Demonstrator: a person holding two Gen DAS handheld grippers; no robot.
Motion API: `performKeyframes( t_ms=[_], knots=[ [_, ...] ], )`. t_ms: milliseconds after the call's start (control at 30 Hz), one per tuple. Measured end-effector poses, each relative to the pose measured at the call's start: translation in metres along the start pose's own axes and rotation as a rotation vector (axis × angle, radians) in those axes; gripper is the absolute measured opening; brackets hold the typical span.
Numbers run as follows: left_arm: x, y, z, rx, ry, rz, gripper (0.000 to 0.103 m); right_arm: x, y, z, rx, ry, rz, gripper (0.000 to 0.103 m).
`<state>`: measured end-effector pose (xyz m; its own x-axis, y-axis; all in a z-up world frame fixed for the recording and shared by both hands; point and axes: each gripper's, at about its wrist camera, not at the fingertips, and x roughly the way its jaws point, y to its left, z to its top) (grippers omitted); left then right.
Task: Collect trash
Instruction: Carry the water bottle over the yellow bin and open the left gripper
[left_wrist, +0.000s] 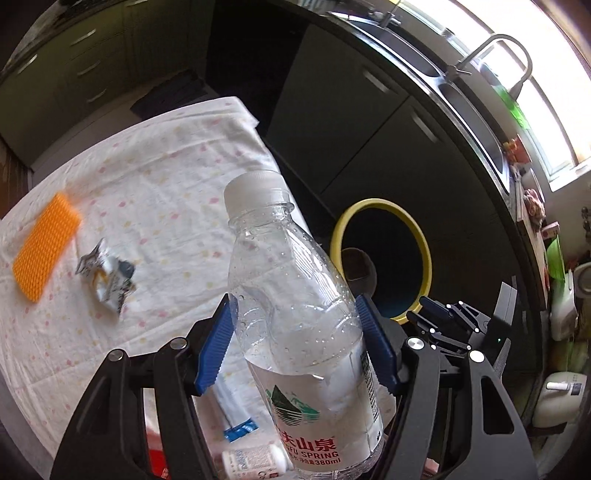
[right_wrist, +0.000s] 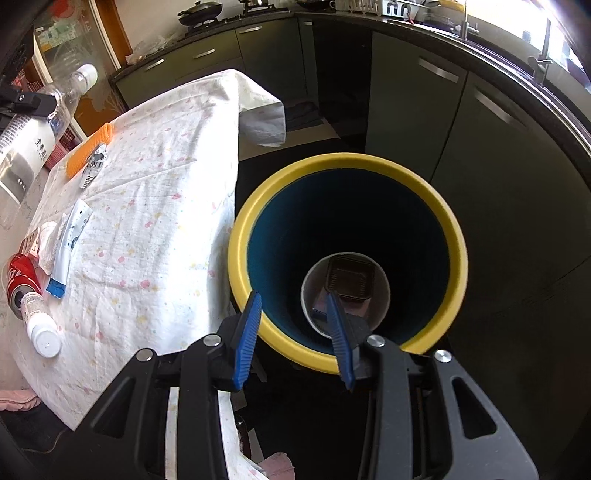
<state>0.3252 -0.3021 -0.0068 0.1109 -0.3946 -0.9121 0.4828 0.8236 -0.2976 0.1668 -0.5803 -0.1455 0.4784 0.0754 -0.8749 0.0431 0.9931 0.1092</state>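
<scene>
My left gripper (left_wrist: 297, 341) is shut on a clear plastic water bottle (left_wrist: 295, 317) with a white cap, held above the table; the bottle also shows in the right wrist view (right_wrist: 55, 107) at the far left. My right gripper (right_wrist: 293, 338) is open and empty, right above the yellow-rimmed trash bin (right_wrist: 251, 229), which holds a paper cup (right_wrist: 380, 291) and a dark tray. The bin also shows in the left wrist view (left_wrist: 338, 229), beyond the bottle. A crumpled wrapper (left_wrist: 107, 275), an orange mesh piece (left_wrist: 46, 242), a red can (right_wrist: 20, 282) and a small white bottle (right_wrist: 40, 328) lie on the table.
The table wears a white spotted cloth (right_wrist: 159, 206); a long white-and-blue packet (right_wrist: 70, 240) and tissue lie on it. Dark kitchen cabinets (right_wrist: 424, 122), a counter with sink and tap (left_wrist: 495, 74) ring the far side. The bin stands on the floor by the table's right edge.
</scene>
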Motion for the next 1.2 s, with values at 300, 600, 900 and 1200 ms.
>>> performKeyframes(
  t_ms=[300,600,900,1200],
  knots=[
    [0.079,-0.114,0.037,0.18,0.04,-0.066,0.066,-0.025,-0.049,-0.022,0.091,-0.031,-0.037,0.035],
    [0.194,-0.177,0.04,0.247,0.237,-0.033,0.066,-0.022,-0.082,-0.04,0.156,-0.015,-0.038,0.035],
    [0.21,-0.183,0.042,0.241,0.289,-0.021,0.073,-0.017,-0.088,-0.044,0.19,-0.013,-0.031,0.035],
    [0.092,-0.142,0.005,0.22,0.116,-0.157,0.087,-0.021,-0.063,-0.042,0.148,-0.033,0.006,0.035]
  ],
)
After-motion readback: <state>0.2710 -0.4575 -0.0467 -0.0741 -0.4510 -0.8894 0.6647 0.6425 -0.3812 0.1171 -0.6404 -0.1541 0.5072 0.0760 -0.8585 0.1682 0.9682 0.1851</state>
